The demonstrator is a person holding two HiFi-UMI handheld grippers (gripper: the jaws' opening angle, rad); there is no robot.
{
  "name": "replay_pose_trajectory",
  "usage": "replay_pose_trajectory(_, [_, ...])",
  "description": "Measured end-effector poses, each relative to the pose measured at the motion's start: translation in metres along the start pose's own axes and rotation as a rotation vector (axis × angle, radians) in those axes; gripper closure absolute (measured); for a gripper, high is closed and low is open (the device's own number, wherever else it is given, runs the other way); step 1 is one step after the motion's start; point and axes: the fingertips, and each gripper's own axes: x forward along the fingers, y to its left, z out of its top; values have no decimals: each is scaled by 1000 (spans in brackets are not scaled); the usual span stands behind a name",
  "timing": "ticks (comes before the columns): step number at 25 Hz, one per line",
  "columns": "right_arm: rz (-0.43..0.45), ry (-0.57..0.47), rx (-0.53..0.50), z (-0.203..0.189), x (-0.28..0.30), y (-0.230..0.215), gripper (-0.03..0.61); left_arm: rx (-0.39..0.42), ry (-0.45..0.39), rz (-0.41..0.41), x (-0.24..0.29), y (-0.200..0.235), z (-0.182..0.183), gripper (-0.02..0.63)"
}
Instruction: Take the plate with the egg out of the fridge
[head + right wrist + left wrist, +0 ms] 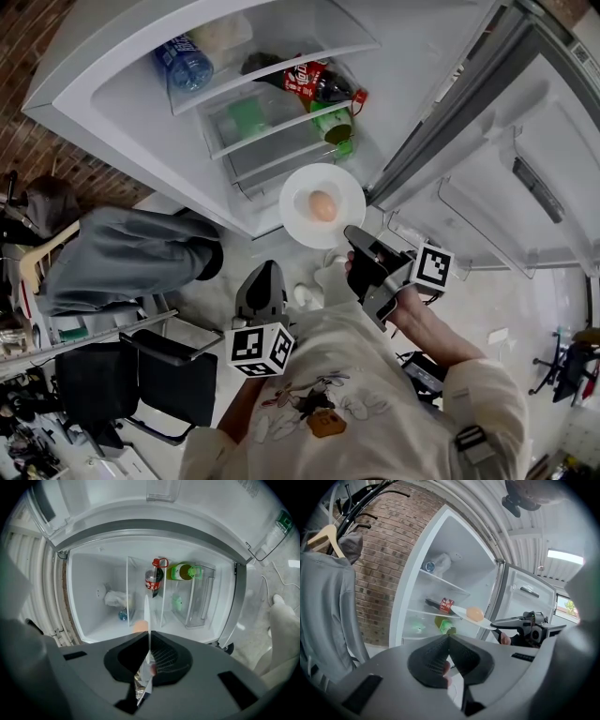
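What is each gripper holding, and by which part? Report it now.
The right gripper grips the plate by its near rim, with the egg lying on it. The left gripper is shut on nothing.

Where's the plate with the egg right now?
Head view, centre: the plate, with the egg on it, is clamped by its rim in the right hand-held gripper, just in front of the open fridge, near the green bottle.
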Motion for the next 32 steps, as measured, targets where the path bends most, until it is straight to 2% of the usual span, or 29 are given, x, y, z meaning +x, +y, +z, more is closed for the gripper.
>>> replay_pose_trajectory(32, [10, -2, -3, -7, -2, 2, 558, 45, -11, -18, -2, -3, 3, 604])
